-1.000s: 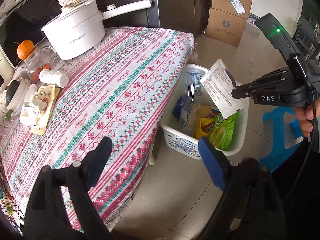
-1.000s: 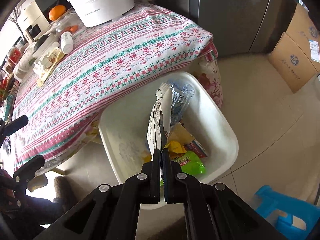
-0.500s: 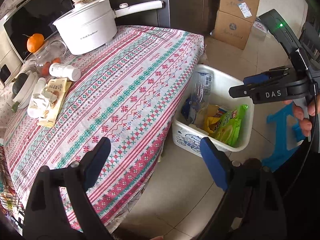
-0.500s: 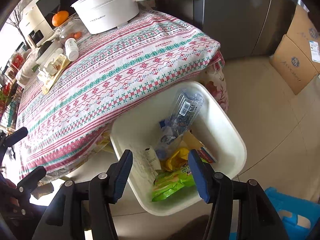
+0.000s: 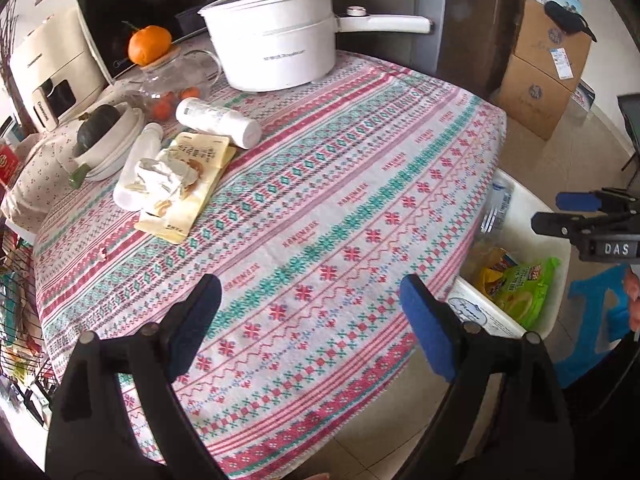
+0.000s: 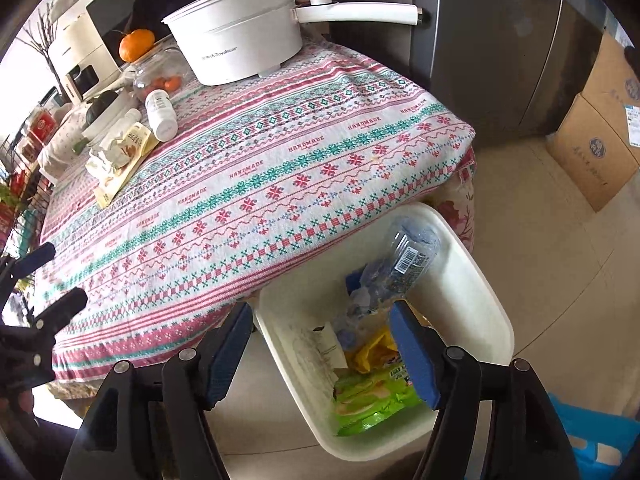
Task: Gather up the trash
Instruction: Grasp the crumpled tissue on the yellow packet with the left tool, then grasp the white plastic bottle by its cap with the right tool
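Trash bin (image 6: 472, 280), smooth white plastic with rounded corners, sits on the floor against the counter's (image 5: 360, 184) woven-cloth edge, holding a crumpled clear bottle (image 6: 404, 264) and glossy green wrapper (image 6: 372, 404). My right gripper (image 6: 320, 354) hovers above it, fingers wide; my left gripper (image 5: 310, 328) spreads empty over bare cloth.

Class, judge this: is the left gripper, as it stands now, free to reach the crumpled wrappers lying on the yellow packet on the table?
Probably yes. The left gripper is open and empty, and only bare tablecloth lies between it and the crumpled wrappers.
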Tool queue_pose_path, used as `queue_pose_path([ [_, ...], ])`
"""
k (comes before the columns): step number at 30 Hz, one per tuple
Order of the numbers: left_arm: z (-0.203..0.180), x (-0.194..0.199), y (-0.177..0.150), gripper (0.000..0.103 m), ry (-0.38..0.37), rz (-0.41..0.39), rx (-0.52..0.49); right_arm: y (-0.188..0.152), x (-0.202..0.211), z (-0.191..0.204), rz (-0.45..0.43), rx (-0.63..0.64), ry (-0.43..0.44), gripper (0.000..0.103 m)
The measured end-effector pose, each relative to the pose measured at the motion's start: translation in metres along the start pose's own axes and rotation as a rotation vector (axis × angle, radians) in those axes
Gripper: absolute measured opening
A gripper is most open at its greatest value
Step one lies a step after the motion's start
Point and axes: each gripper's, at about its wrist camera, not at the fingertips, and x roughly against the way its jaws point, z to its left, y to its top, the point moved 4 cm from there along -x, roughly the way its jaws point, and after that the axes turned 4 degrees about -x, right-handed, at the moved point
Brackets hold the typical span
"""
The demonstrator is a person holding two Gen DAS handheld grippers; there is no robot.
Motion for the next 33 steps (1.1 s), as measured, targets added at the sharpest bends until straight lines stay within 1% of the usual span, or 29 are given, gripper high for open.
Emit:
queue_pose_path([
  [6,0.083,-0.023,0.011,0.091,0.068,-0.012,0.221,0.012,-0.011,0.017,0.005,0.018,0.015,0.074],
  [9,0.116,-0.036,0.016,0.09,0.067,-0.033,0.337,0.018,-0.017,0.025,0.004,0.026,0.018,0.074],
  [12,0.136,-0.053,0.025,0.086,0.047,-0.05,0.427,0.026,-0.022,0.031,-0.005,0.037,0.013,0.074],
  [17,0.152,-0.084,0.041,0.079,0.073,-0.072,0.516,0.042,-0.029,0.046,-0.021,0.071,0.008,0.075],
  [20,0.157,-0.1,0.043,0.075,0.077,-0.069,0.571,0.049,-0.031,0.055,-0.037,0.102,0.005,0.075],
  [23,0.161,-0.111,0.047,0.069,0.083,-0.081,0.604,0.055,-0.035,0.058,-0.041,0.098,0.01,0.076],
  [24,0.162,-0.114,0.047,0.064,0.077,-0.085,0.615,0.056,-0.036,0.059,-0.038,0.089,0.018,0.076],
  [25,0.162,-0.117,0.047,0.054,0.072,-0.089,0.625,0.058,-0.038,0.059,-0.034,0.08,0.025,0.076],
  [28,0.16,-0.122,0.045,0.041,0.07,-0.089,0.635,0.06,-0.042,0.062,-0.028,0.065,0.035,0.076],
  [31,0.159,-0.116,0.045,0.035,0.07,-0.092,0.619,0.061,-0.043,0.068,-0.03,0.066,0.031,0.076],
  [33,0.158,-0.112,0.043,0.034,0.055,-0.075,0.609,0.06,-0.044,0.072,-0.033,0.073,0.027,0.076],
])
